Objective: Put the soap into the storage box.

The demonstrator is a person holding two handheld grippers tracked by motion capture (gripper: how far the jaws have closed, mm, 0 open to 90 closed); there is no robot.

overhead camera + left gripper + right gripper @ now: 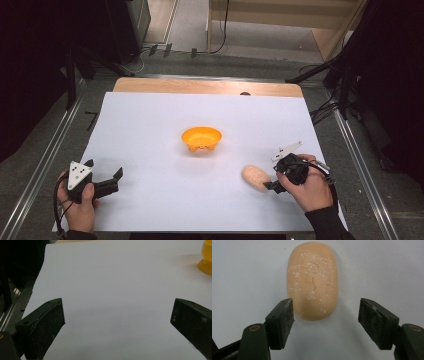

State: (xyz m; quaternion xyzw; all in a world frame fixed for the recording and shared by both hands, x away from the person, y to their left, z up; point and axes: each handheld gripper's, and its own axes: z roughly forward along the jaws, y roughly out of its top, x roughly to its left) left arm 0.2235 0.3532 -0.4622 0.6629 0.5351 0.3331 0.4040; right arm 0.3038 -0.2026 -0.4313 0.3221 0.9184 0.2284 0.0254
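On the white table (150, 150), an orange bowl (201, 138) stands upright.

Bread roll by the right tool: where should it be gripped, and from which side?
Probably across its narrow middle. The roll lies flat on the white sheet, long axis in line with the right tool, whose open jaws already flank its near end. Coming from that end and going farther in should do.

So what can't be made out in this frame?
- Orange bowl: cut off by the right edge in the left gripper view; any contents hidden by its wall in the high view.
- Bread roll: near end overlapped by the right tongs in the high view.
- Dark spot at the table's far edge: too small to identify.
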